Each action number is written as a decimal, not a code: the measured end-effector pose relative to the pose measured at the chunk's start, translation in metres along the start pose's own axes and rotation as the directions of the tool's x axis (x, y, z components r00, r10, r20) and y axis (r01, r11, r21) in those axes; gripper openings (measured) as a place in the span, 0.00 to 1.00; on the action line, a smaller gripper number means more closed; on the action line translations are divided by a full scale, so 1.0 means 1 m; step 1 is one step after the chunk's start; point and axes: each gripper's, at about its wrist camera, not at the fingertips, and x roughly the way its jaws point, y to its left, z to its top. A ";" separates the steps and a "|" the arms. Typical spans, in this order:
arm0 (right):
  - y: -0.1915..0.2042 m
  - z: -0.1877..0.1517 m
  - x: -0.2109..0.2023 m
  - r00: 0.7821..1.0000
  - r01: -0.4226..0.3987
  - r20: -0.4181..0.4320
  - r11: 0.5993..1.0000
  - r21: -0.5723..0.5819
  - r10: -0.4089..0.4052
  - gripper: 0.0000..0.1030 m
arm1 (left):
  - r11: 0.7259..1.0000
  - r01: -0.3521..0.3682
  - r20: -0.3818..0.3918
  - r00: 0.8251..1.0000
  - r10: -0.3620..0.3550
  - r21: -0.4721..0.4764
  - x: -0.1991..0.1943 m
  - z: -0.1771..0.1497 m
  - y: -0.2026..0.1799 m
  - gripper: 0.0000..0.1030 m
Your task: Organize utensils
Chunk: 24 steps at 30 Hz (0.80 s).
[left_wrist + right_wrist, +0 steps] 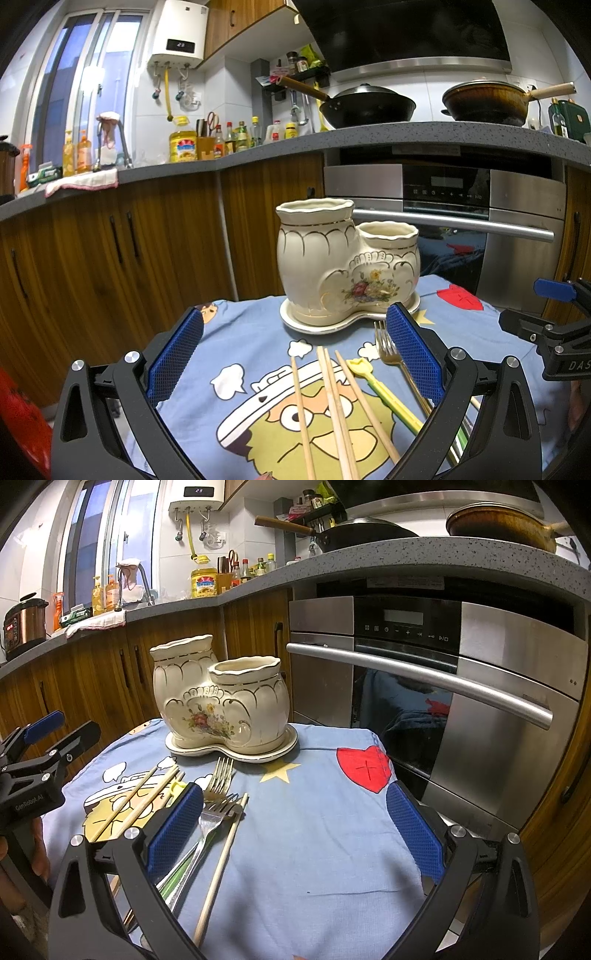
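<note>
The left gripper (293,358) hovers low over a small table, its two black fingers spread wide, with nothing between the ribbed blue pads (176,360). Under it lies a soft blue cloth (251,343) printed with a cartoon figure, clouds, a yellow star and a red heart. On the cloth rest slim pale wooden chopsticks (334,402), lying roughly parallel and pointing away from the camera. Just beside them on the right is a yellow and green plastic utensil (388,395) with a small tulip-shaped tip, then a gold-toned metal fork (386,345) whose handle disappears behind the right pad.

Beyond the utensils stands a glossy cream ceramic holder (325,258), shaped as two joined pots: a taller one on the left, a shorter one on the right. Both have wavy gilt rims, scalloped relief and a painted flower spray on the front. It sits on a matching shaped saucer (321,325). No utensil rises above either rim.

In the right wrist view, a silver steel fork (216,818) and another single chopstick (221,860) lie close to the gold fork. The right gripper (295,836) is also splayed wide and empty, above bare cloth. Behind the table is a brushed steel oven (480,686) with a long bar handle.
</note>
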 end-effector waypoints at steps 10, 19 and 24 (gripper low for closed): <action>-0.001 0.000 -0.001 1.000 -0.005 -0.002 1.000 0.003 0.006 0.95 | 1.000 0.000 0.000 1.000 0.000 0.001 0.000 0.000 0.000 0.95; 0.000 0.001 0.000 1.000 -0.008 -0.005 1.000 0.000 0.008 0.95 | 1.000 0.000 -0.001 1.000 0.000 0.001 0.000 0.000 0.000 0.95; 0.001 0.001 0.001 1.000 -0.007 -0.006 1.000 -0.005 0.007 0.95 | 1.000 0.000 -0.001 1.000 0.000 0.001 0.000 0.000 0.000 0.95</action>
